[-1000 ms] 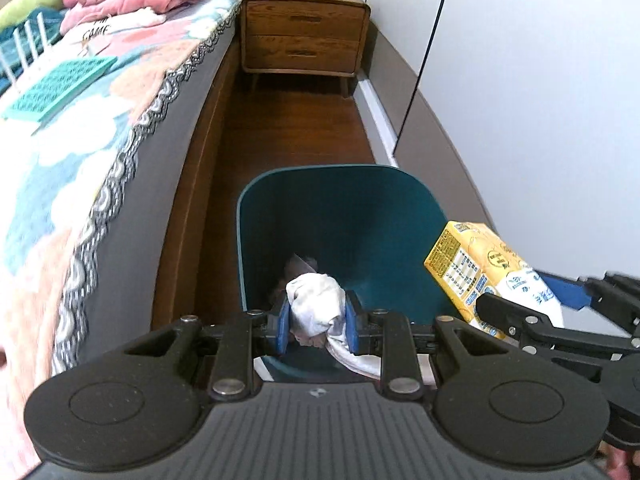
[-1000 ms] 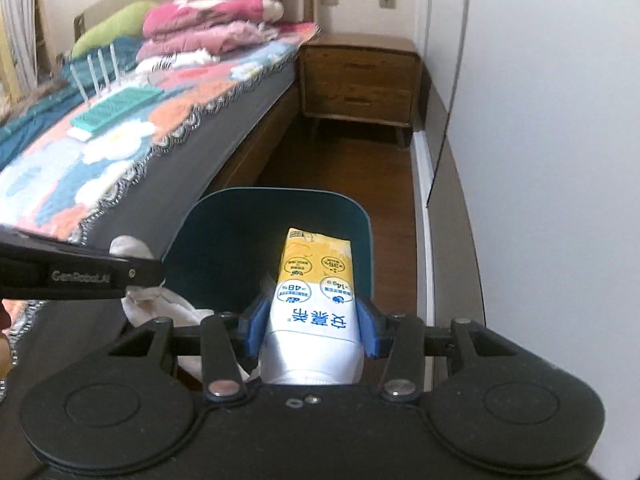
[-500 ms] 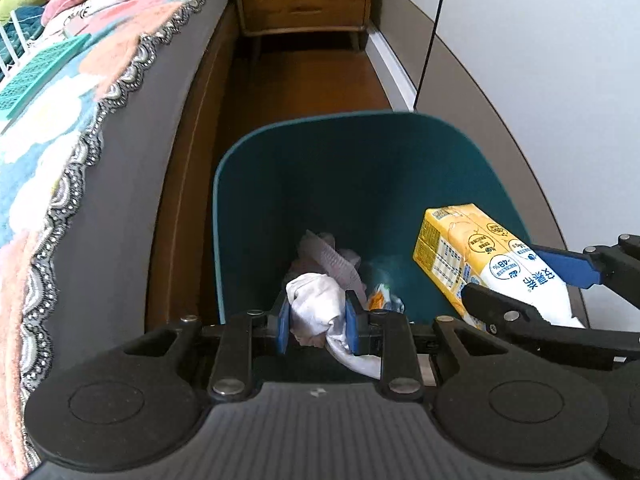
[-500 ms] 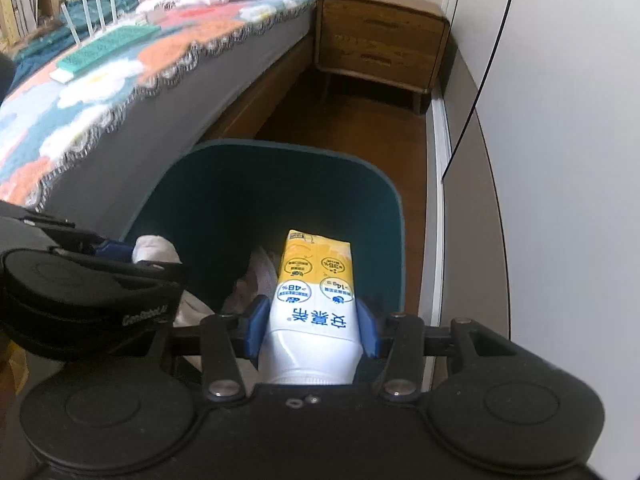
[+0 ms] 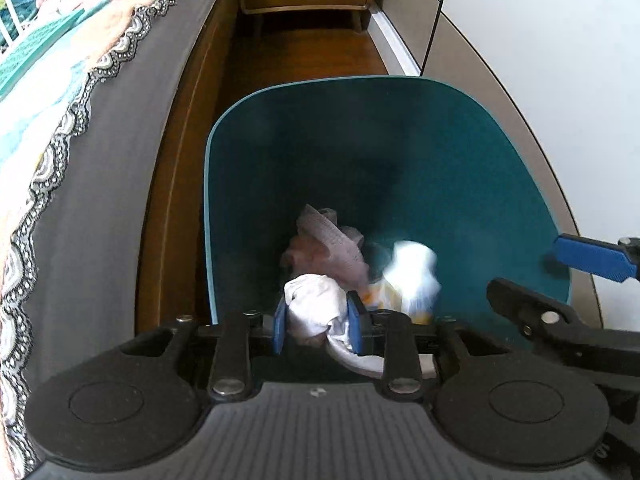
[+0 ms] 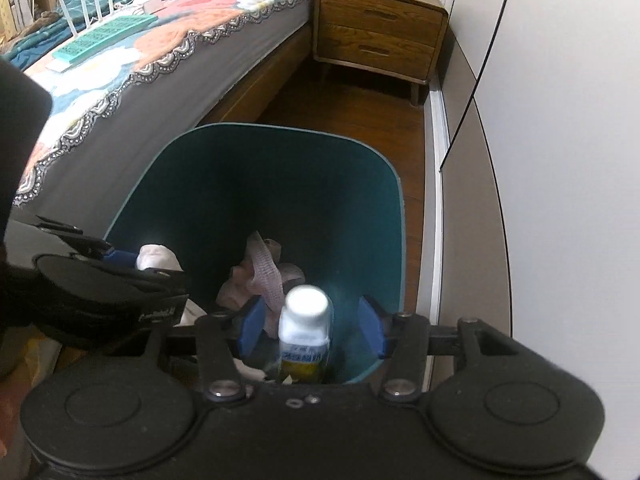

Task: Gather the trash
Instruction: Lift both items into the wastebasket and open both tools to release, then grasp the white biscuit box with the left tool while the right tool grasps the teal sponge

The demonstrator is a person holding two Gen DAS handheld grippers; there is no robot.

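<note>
A teal trash bin [image 5: 500, 168] stands on the floor between the bed and the wall; it also shows in the right wrist view [image 6: 384, 208]. My left gripper [image 5: 318, 320] is shut on a crumpled white tissue [image 5: 316, 306] over the bin's near rim. My right gripper [image 6: 312, 326] is open over the bin, jaws spread wide. The yellow-and-white tissue pack [image 6: 306, 328] is blurred, falling between the open jaws; it shows blurred inside the bin in the left wrist view [image 5: 410, 276]. Pinkish crumpled paper [image 5: 324, 240] lies in the bin's bottom.
A bed with a flowered cover [image 6: 132, 60] runs along the left. A wooden nightstand [image 6: 380, 36] stands at the far end. A white wardrobe wall [image 6: 560, 120] lines the right. Wooden floor [image 5: 304, 56] lies beyond the bin.
My right gripper has opened and let go of the tissue pack, which drops into the bin. Both grippers have tipped down closer over the bin. The left still holds the tissue.
</note>
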